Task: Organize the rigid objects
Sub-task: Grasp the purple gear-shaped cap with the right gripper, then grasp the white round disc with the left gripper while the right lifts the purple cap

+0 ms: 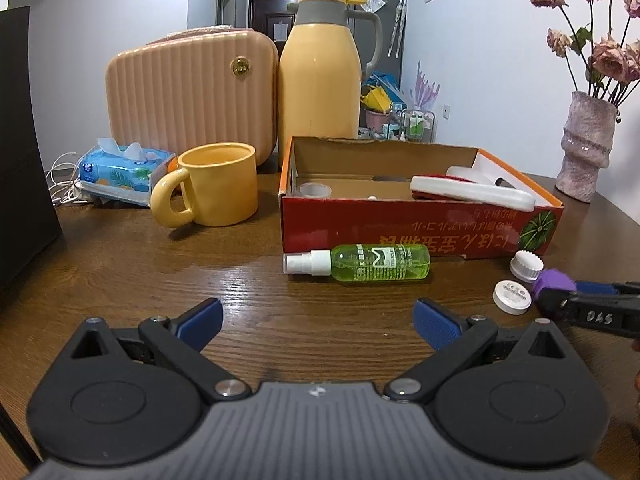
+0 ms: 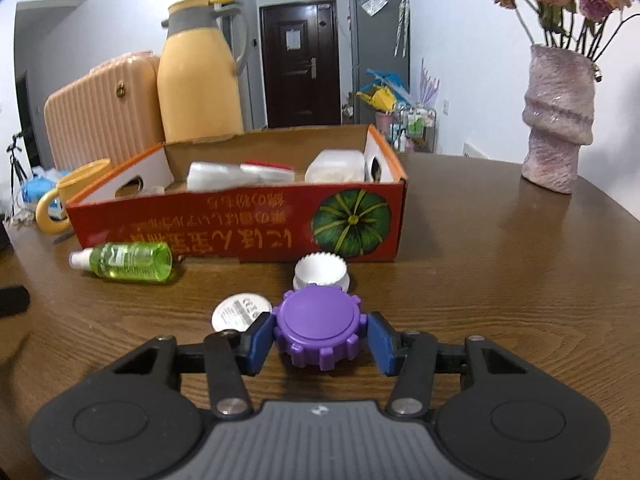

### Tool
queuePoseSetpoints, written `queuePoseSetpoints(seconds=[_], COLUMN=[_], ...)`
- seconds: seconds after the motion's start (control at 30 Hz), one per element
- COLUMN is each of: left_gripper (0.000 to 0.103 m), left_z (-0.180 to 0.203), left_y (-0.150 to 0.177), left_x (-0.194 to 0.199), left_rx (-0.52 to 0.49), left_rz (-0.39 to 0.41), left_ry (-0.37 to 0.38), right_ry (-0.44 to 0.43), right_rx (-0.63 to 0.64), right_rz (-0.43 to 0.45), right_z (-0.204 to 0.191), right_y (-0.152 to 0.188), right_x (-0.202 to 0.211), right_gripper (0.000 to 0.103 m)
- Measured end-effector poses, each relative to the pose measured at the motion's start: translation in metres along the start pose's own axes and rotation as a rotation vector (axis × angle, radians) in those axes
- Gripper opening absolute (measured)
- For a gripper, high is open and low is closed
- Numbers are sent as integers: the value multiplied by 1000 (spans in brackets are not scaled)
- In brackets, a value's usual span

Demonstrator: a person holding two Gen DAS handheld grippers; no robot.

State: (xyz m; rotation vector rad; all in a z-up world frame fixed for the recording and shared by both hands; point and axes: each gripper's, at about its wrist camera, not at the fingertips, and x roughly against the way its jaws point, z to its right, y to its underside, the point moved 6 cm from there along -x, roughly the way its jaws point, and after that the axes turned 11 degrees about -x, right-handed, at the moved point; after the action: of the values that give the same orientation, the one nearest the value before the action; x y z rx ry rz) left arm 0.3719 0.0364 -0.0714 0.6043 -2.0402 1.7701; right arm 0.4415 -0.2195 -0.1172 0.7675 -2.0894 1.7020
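A purple ridged cap (image 2: 319, 326) sits between my right gripper's (image 2: 319, 340) blue pads, which press both its sides, on or just above the table; it also shows in the left wrist view (image 1: 554, 282). A white ridged cap (image 2: 321, 274) and a flat white lid (image 2: 240, 310) lie just beyond. A green spray bottle (image 1: 366, 263) lies on its side before the red cardboard box (image 1: 400, 228), which holds several white items. My left gripper (image 1: 318, 322) is open and empty above the table, short of the bottle.
A yellow mug (image 1: 216, 184), a tissue pack (image 1: 124, 170), a peach ribbed case (image 1: 192, 96) and a yellow thermos (image 1: 320, 68) stand behind at left. A pink vase (image 1: 586, 146) with dried roses stands at far right. A dark object (image 1: 20, 140) fills the left edge.
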Motion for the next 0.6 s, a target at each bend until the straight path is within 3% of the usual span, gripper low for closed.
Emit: queuePoseSetpoints(seconds=[0.6], left_gripper=[103], left_z=[50], left_y=[-10], left_x=[-20], left_rx=[-42], left_rz=[-29], left_ry=[68], right_ry=[-3], right_rx=[-26], right_rz=[104], right_z=[15], right_y=[-17], right_x=[22], right_gripper=[50])
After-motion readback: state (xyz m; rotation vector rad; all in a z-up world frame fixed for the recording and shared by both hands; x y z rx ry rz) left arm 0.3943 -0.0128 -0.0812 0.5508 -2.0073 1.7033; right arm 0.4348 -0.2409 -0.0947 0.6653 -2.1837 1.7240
